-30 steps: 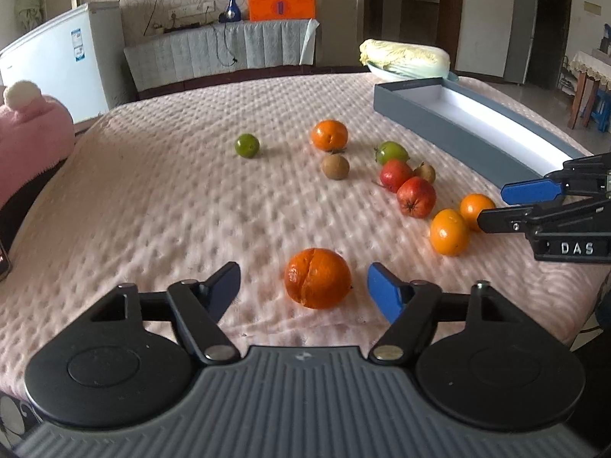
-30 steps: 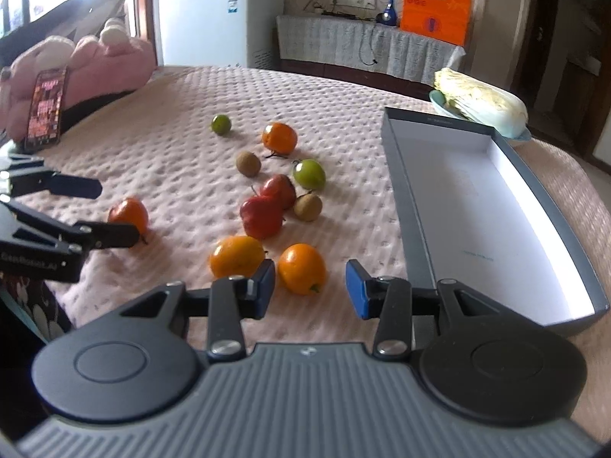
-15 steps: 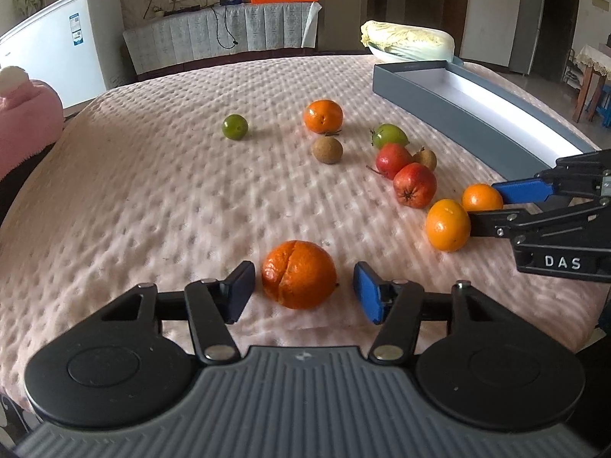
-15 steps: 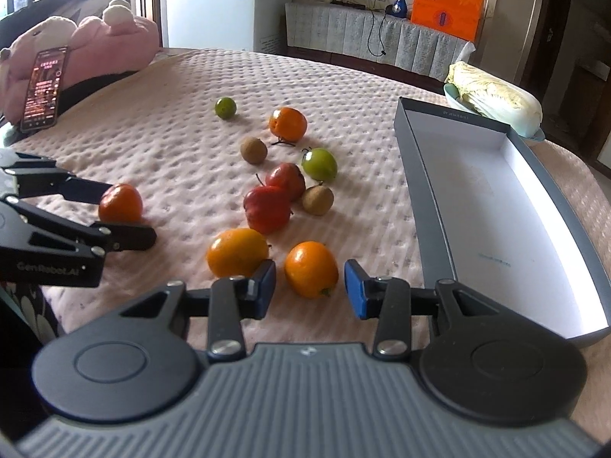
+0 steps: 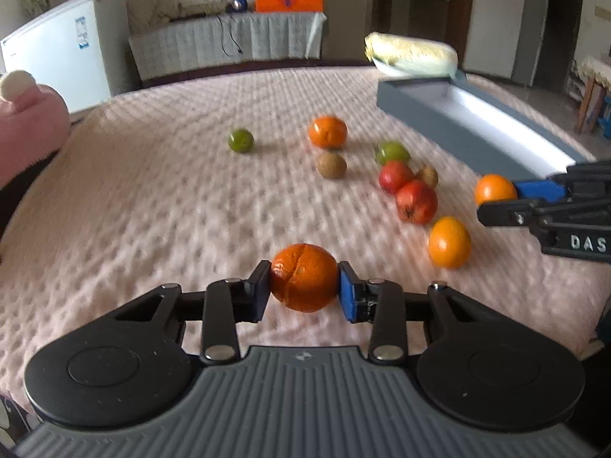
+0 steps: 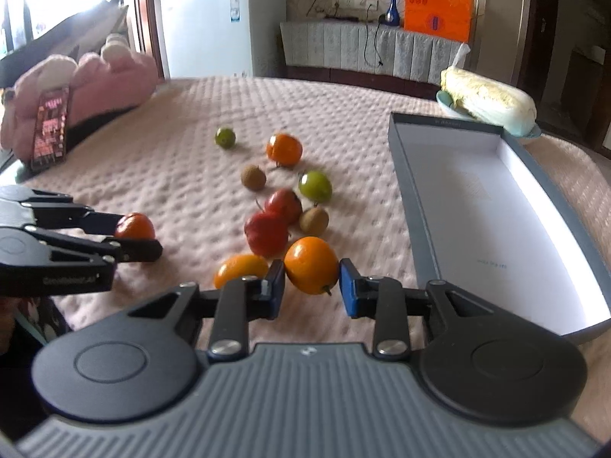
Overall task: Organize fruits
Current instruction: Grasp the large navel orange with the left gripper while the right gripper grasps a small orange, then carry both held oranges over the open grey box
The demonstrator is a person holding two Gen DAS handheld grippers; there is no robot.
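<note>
My left gripper is shut on a wrinkled tangerine just above the pink bedspread; it also shows in the right wrist view. My right gripper is shut on a small orange, seen from the left wrist view beside the grey box. Another orange lies to its left. Two red fruits, a green one, two brown ones, a tangerine and a lime lie further out.
The open grey box is empty, with white lining, at the right. A cabbage on a plate sits behind it. A pink plush and a phone are at the left edge. A white fridge stands beyond.
Both grippers have closed: the left on the wrinkled tangerine, the right on the small orange. Both fruits appear slightly raised off the bedspread.
</note>
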